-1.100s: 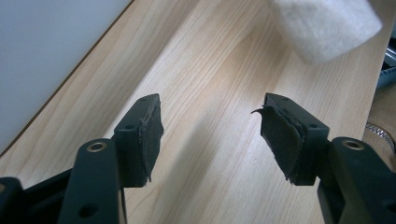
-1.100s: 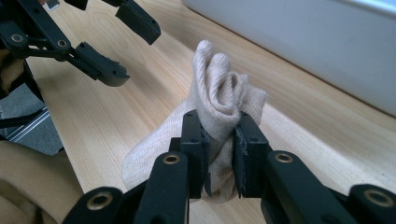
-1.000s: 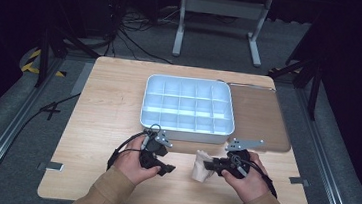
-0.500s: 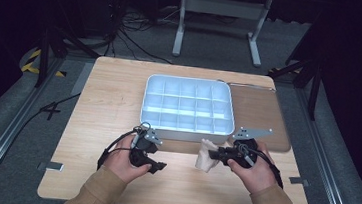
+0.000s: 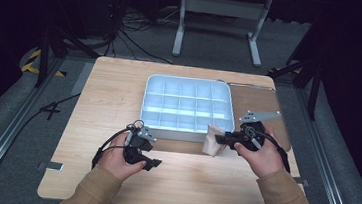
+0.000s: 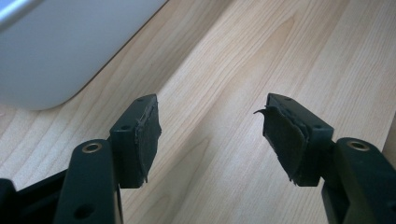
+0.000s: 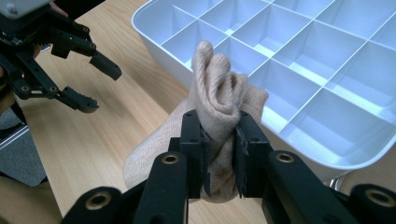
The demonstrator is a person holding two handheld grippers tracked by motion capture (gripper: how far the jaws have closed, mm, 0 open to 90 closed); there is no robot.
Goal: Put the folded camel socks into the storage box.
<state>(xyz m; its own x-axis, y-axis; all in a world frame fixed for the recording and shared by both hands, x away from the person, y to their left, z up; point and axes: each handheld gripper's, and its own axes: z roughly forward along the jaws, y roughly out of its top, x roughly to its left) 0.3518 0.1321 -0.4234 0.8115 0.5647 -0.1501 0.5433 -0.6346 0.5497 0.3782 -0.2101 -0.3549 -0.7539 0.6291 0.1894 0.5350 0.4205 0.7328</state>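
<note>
Clamped in the right tool [image 7: 219, 154]: a rolled beige sock [image 7: 219, 93], pinched at mid-body between both black jaws, rolled end poking up past the tips, looser cloth bulging toward the lower left of the right gripper view. In the high view, same sock [image 5: 212, 140] right of frame centre, just below the near edge of the white divided tray [image 5: 189, 85], apparently touching or nearly touching its wall; whether it is lifted off the counter [image 5: 104, 94] cannot be told.

Key relation: tray directly beyond and above the sock in the right gripper view, nearest row of compartments just past the rolled tip, rim at about the height of the bundle's middle. Long axis of the roll standing roughly upright along the jaws. Probably a short lift and forward carry over the rim needed to drop it into a front cell.

Left tool [image 6: 212, 140] gaping wide, nothing between its pads, above bare wood, tray corner at the upper left of its own view. In the high view, left tool [image 5: 149, 162] lower left of centre, well apart from the sock; right hand [image 5: 259, 152] clearly the nearer.
</note>
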